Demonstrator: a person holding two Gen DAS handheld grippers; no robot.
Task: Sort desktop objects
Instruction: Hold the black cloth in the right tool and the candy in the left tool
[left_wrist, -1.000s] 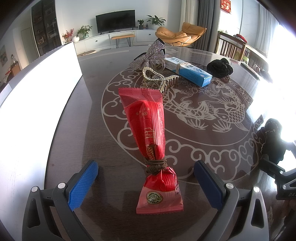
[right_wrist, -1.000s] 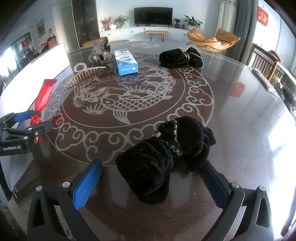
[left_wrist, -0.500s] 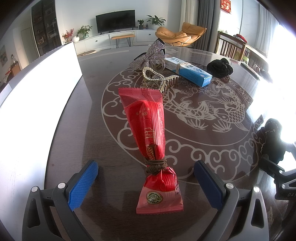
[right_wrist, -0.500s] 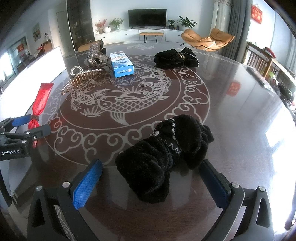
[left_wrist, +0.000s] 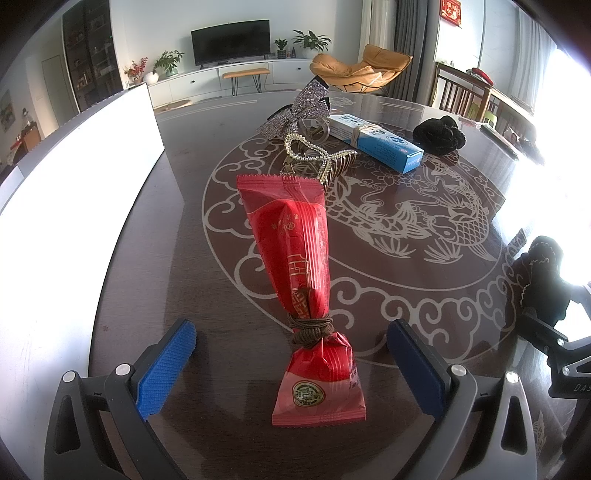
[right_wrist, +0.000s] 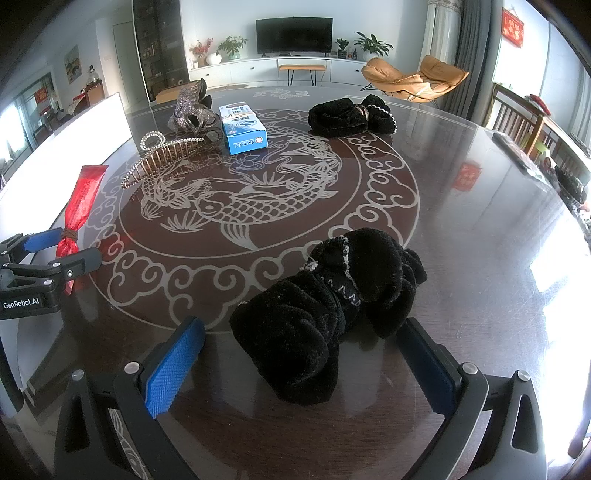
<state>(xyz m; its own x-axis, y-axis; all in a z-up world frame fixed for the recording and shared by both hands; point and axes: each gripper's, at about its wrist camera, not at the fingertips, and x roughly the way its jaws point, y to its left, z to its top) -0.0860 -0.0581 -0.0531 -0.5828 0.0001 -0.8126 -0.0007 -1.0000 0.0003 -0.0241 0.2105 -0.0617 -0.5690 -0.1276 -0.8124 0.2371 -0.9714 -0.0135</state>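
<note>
Between the wide-spread blue pads (left_wrist: 166, 369) of the left gripper (left_wrist: 291, 332), a red snack packet (left_wrist: 295, 240), lying flat and lengthwise, cinched near its lower end by a brown hair tie (left_wrist: 310, 326). Touched by neither pad; released, nothing grasped. Lined up, by the look of it, so that a squeeze would land just below the tied waist, the narrowest and firmest spot on a crinkly wrapper.

Same stance on the other side: right gripper (right_wrist: 303, 328) open, straddling a black velvet scrunchie (right_wrist: 332, 295) heaped on the surface (right_wrist: 461, 258). Far pad tucked just beside, perhaps brushing, the soft fabric; near pad apart from it. Probably centred on the bulk so the pile compresses evenly rather than slipping out sideways.

Further off, loosely clustered, apparently unsorted as yet: a second black scrunchie (right_wrist: 347, 114) with a beaded trim, a blue carton (right_wrist: 242, 129) banded with a hair tie, a toothed claw clip (right_wrist: 162, 158) edged in pearls, and a rhinestone bow clip (right_wrist: 190, 107) just behind the carton. Hair things and packaged goods mixed together, hence likely two groups to make.

Dark, glossy, round surface, inlaid with a pale carp-and-cloud medallion, strong window glare along its right side. Along the left edge, a blank white panel (left_wrist: 74, 184), possibly a bin wall; cannot tell. Beyond, a living room: television (right_wrist: 293, 35) over a long white cabinet, potted plants, an orange lounge chair (right_wrist: 413, 77), wooden chairs (right_wrist: 517, 110) at the right.
</note>
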